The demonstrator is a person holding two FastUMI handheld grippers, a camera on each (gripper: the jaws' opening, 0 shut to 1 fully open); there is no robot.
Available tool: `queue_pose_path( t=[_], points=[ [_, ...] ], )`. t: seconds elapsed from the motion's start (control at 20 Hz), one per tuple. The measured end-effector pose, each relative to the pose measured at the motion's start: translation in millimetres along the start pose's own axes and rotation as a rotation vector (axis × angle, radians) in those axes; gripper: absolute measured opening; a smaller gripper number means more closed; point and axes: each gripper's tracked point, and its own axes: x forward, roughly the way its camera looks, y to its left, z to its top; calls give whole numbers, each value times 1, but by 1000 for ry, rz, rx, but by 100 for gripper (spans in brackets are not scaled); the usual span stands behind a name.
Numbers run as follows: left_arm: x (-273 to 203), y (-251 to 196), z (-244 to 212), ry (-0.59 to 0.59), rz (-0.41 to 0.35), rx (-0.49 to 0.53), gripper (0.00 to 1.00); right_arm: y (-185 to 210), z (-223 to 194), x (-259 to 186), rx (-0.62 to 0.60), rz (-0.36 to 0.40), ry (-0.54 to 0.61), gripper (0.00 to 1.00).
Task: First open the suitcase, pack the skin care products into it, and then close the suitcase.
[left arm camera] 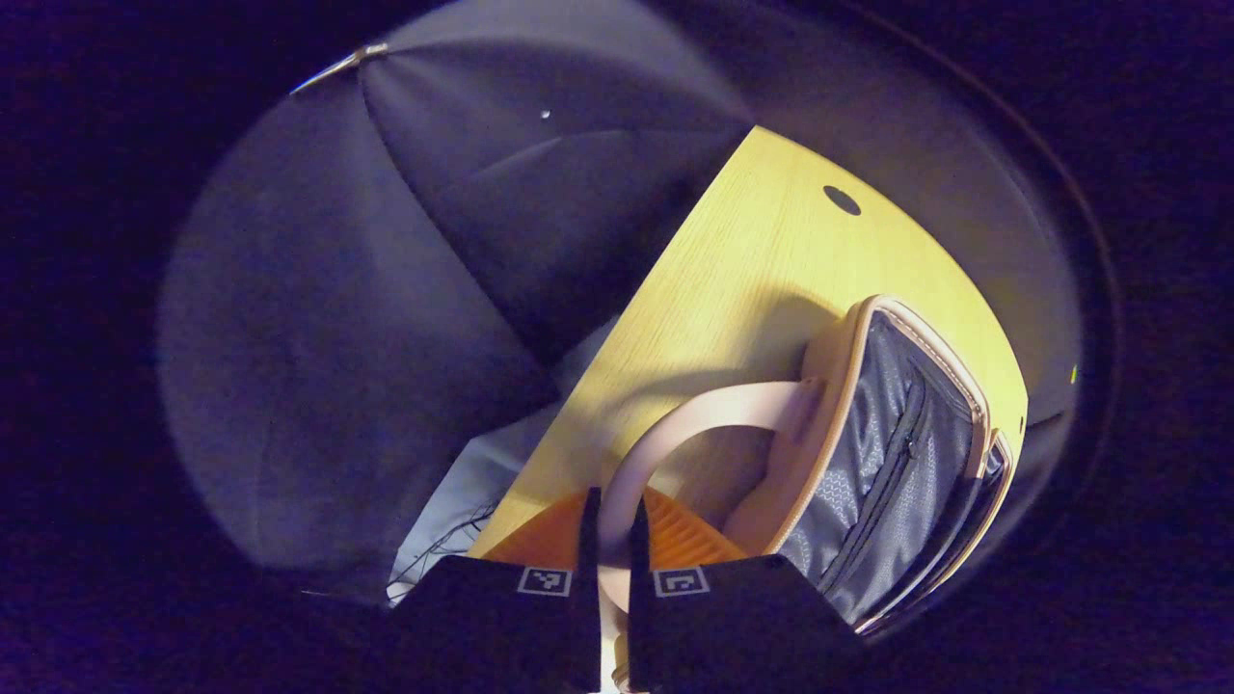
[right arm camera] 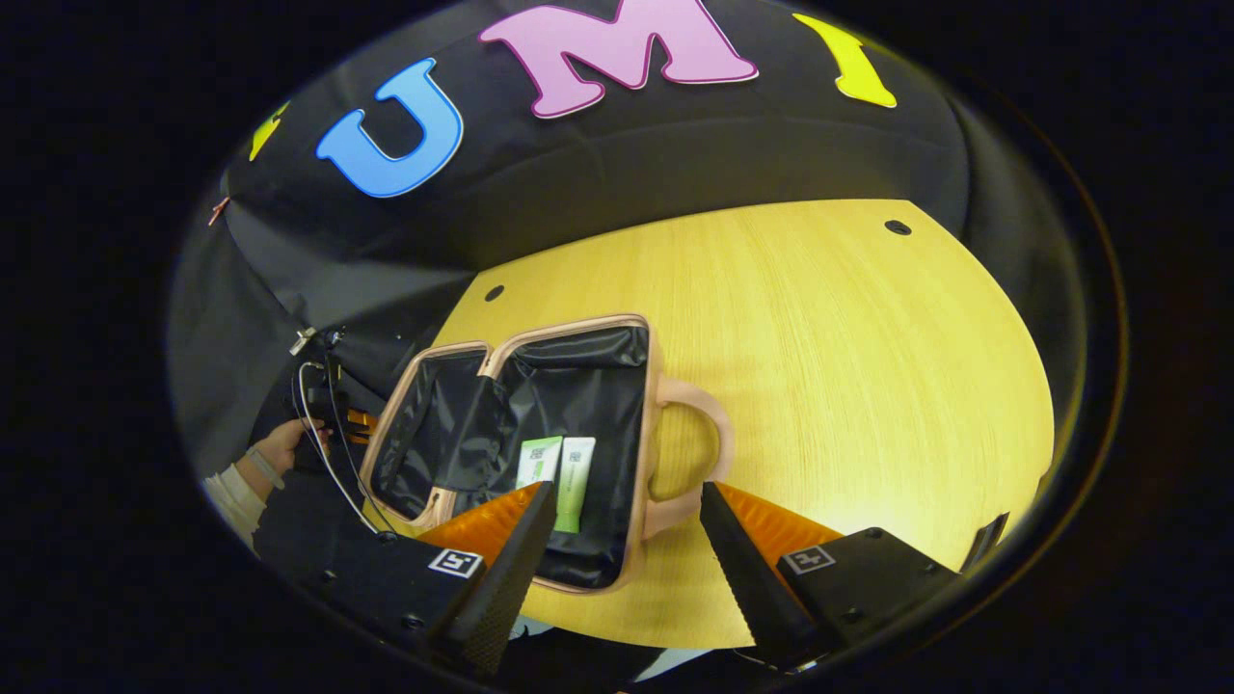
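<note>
the suitcase [right arm camera: 540, 424] lies open on the counter [right arm camera: 848, 366], two tubes [right arm camera: 559, 472] inside its right half. the left gripper [left arm camera: 612, 525] is clenched on the handle [left arm camera: 675, 424]. the right gripper [right arm camera: 627, 520] hangs released above the case's near edge. a hand [right arm camera: 280, 448] shows at far left.

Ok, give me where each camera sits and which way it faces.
Left gripper view: rides the left gripper, low at the table, facing the handle of the suitcase between its fingers.
Right gripper view: rides the right gripper, above the table, facing the open suitcase and two tubes; a hand shows left.
Shared: suitcase, table.
</note>
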Motion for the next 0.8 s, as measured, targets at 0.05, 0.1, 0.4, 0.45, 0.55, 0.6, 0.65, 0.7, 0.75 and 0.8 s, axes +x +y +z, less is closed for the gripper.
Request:
queue_pose_path(
  t=[0.05,0.1,0.4,0.45,0.55,0.6,0.65,0.7,0.75,0.8],
  points=[
    [-11,-10,6,-26,-40,2,13,5,0,-3,-14,13,-6,96],
    [-21,-16,8,-53,-58,13,12,8,2,-4,-34,23,-15,96],
    [-137,-68,42,-265,-123,170,9,28,19,-11,-69,115,-66,96],
    [-159,-86,45,-297,-159,186,9,29,22,-14,-83,127,-79,96],
    [-210,-125,44,-360,-238,230,8,29,31,-24,-120,150,-107,96],
    [-232,-147,39,-383,-278,263,8,27,35,-28,-140,157,-120,96],
    [-251,-171,31,-399,-310,299,8,25,37,-32,-157,160,-132,96],
    [-268,-193,22,-408,-339,335,8,21,40,-38,-169,161,-145,96],
    [-283,-218,10,-417,-367,371,8,17,42,-43,-174,165,-157,96],
    [-296,-244,-3,-422,-398,410,8,13,43,-49,-172,172,-163,96]
  ],
)
